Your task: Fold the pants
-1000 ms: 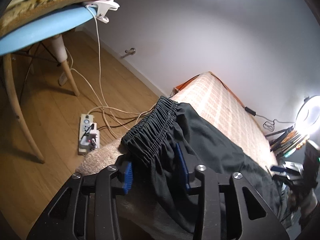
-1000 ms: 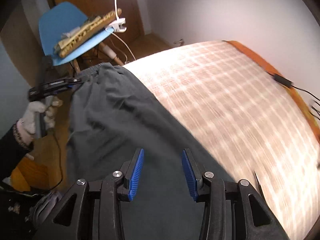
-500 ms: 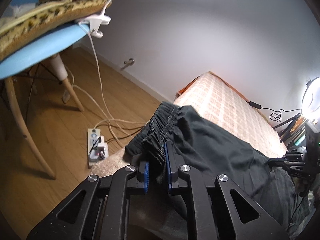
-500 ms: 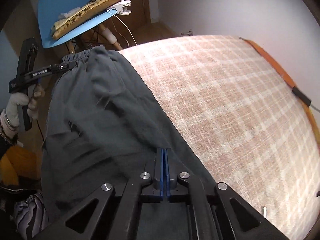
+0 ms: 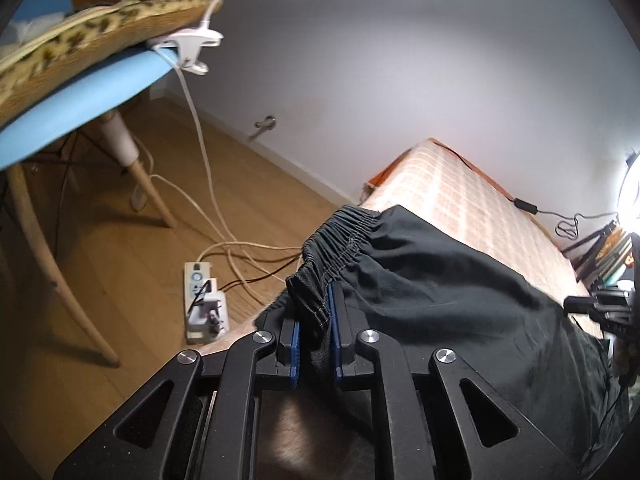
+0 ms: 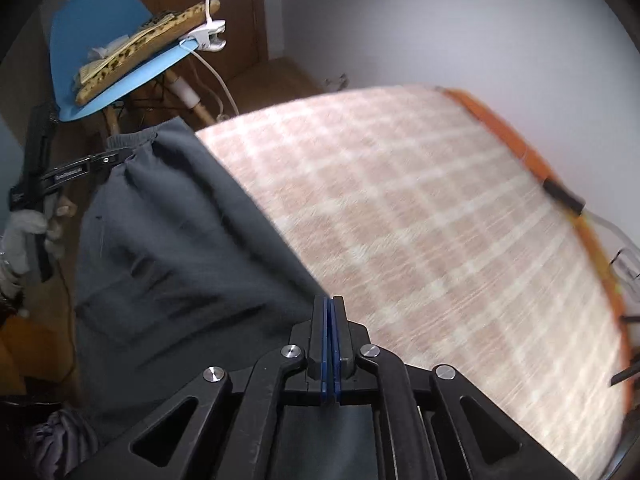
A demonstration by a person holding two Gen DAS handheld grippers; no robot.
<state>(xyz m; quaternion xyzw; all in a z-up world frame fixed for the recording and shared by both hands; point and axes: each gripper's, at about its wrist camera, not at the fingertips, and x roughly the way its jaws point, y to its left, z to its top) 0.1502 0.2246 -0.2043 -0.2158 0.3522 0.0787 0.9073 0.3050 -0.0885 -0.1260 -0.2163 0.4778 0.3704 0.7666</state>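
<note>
Dark grey-black pants lie along the near edge of a bed with a pink checked cover. My left gripper is shut on the gathered elastic waistband at its corner. In the right wrist view the pants stretch away to the left, and my right gripper is shut on the pants' far edge further down the leg. The left gripper shows there at the waistband, held by a gloved hand. The fabric hangs slightly taut between the two.
A blue chair with a leopard-print cushion and a clipped lamp stands on the wooden floor left of the bed. A power strip and cables lie on the floor. A ring light and stands are at the bed's far right.
Both grippers went from open to shut on the pants. The waistband is now lifted a little, and the right gripper has moved along the bed with the fabric.
</note>
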